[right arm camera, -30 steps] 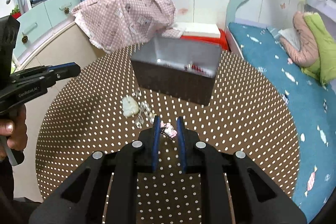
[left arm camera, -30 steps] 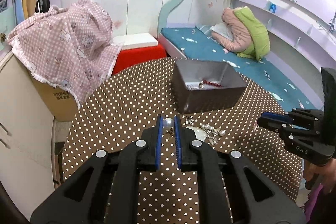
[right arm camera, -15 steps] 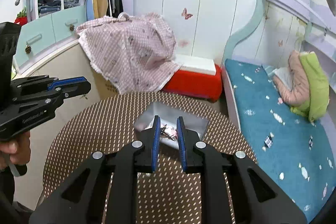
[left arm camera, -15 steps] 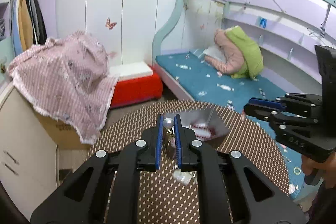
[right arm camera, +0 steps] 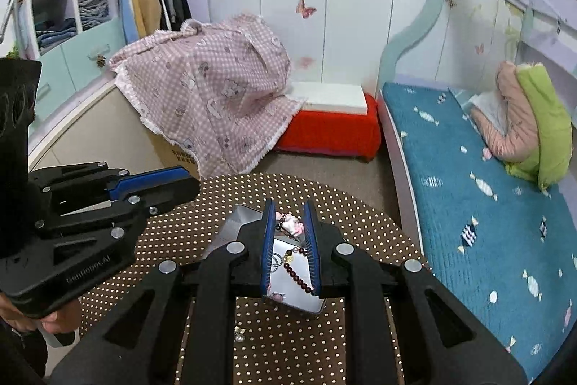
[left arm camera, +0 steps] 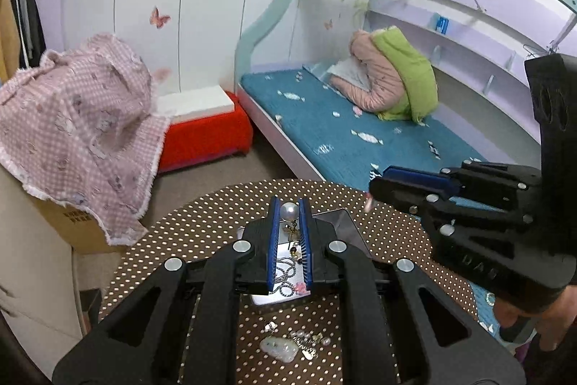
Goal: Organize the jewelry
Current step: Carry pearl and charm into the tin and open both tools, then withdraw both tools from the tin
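From the left wrist view, the left hand-held gripper (left arm camera: 289,210) is closed on a pearl earring (left arm camera: 289,211): the white pearl sits pinched between the blue pads at the fingertips, and a small gold dangle hangs under it. Below, a round surface (left arm camera: 202,237) covered in brown cloth with white dots carries an open jewelry box (left arm camera: 342,226). Inside the box, seen through the gap between the fingers, lie a silvery chain (left arm camera: 286,275) and a small pink piece. On the surface nearer the camera sits a loose pile of jewelry (left arm camera: 299,341), with a pale jade pendant (left arm camera: 279,347) at its left edge. The right hand-held gripper (left arm camera: 375,192) reaches in from the right side, a pink bit just visible at its tip. Behind are a bed with a teal mattress (left arm camera: 324,132), a red stool (left arm camera: 205,132) and a pink checked cloth (left arm camera: 79,118) draped over a cardboard box.

From the right wrist view, the right hand-held gripper (right arm camera: 289,221) is clamped on a pink flower ornament (right arm camera: 291,222), held at the fingertips above the jewelry box (right arm camera: 230,230). A dark red bead bracelet (right arm camera: 297,276) and the chain lie in the box beneath. The left hand-held gripper (right arm camera: 191,184) comes in from the left, side-on; what it holds cannot be seen here. A small earring (right arm camera: 239,336) lies on the dotted surface (right arm camera: 173,240), in front of the box.
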`<action>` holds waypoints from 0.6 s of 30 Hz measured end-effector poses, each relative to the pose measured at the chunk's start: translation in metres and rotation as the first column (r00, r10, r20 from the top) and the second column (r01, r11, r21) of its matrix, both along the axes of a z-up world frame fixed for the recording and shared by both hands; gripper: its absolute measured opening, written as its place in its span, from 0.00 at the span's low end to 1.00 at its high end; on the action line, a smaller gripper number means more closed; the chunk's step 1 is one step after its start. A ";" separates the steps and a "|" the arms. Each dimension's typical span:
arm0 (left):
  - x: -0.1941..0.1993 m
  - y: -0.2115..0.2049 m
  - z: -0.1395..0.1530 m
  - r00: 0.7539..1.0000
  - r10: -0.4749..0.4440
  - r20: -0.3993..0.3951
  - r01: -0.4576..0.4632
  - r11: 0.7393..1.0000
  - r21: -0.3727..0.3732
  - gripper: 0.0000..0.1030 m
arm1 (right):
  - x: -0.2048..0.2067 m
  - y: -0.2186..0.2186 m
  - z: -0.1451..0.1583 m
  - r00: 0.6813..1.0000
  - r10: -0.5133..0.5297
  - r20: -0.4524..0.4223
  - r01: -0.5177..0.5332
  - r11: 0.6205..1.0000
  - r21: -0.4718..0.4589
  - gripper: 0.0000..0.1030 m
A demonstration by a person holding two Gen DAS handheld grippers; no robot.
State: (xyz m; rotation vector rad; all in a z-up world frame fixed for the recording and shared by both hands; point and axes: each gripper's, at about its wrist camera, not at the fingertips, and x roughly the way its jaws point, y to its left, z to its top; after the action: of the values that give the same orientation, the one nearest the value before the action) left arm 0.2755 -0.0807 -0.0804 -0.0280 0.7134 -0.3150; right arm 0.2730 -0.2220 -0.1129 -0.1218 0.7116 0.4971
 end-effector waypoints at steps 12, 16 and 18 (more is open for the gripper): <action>0.043 0.003 -0.037 0.995 0.052 -0.090 -0.051 0.999 0.017 0.68 | 0.032 -0.012 -0.027 0.989 -0.089 -0.115 0.094 0.995 0.041 0.32; 0.038 0.023 -0.031 0.991 0.125 -0.043 -0.125 0.992 -0.009 0.92 | 0.031 -0.031 -0.026 0.982 -0.158 -0.105 0.167 0.982 0.085 0.84; 0.035 0.032 -0.027 0.986 0.162 -0.030 -0.162 0.987 -0.006 0.92 | 0.027 -0.036 -0.024 0.982 -0.163 -0.100 0.174 0.979 0.110 0.93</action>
State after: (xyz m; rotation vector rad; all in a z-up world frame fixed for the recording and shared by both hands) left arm 0.3104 -0.0489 -0.1074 -0.0985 0.7347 -0.1622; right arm 0.3001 -0.2576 -0.1365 0.0727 0.7714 0.3827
